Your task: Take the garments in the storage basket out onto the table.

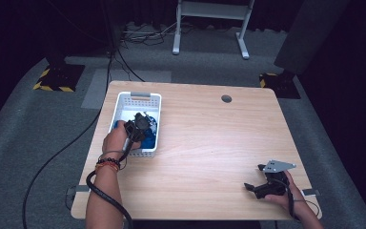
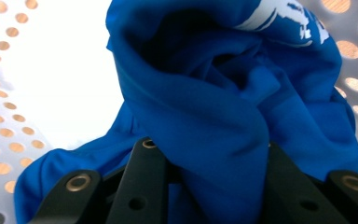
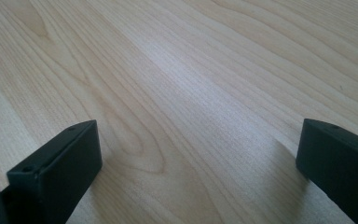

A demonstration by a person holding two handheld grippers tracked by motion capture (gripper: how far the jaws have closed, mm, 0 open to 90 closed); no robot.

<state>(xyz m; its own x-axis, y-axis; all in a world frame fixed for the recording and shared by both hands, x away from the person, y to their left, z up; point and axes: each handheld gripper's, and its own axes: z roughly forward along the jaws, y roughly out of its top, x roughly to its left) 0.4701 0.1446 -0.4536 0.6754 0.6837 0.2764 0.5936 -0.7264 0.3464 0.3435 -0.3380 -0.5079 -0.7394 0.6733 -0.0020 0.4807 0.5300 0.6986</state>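
On the high view: left gripper (image 1: 140,125) reaches down into the white basket (image 1: 124,99) at the table's (image 1: 209,143) left edge, over blue cloth (image 1: 148,139); right gripper (image 1: 262,187) rests near the right front corner.
Left gripper view: jaws clamped on a fold of blue cloth (image 2: 223,121) inside the perforated basket (image 2: 9,70).
Right gripper view: jaws spread wide, nothing between them, bare table (image 3: 191,84) beneath.

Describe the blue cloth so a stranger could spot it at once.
Start at the wooden table and find the white perforated basket near its far left corner. Inside lies the blue cloth, crumpled, with white print, gathered between the left gripper's jaws; nothing else there is blue.
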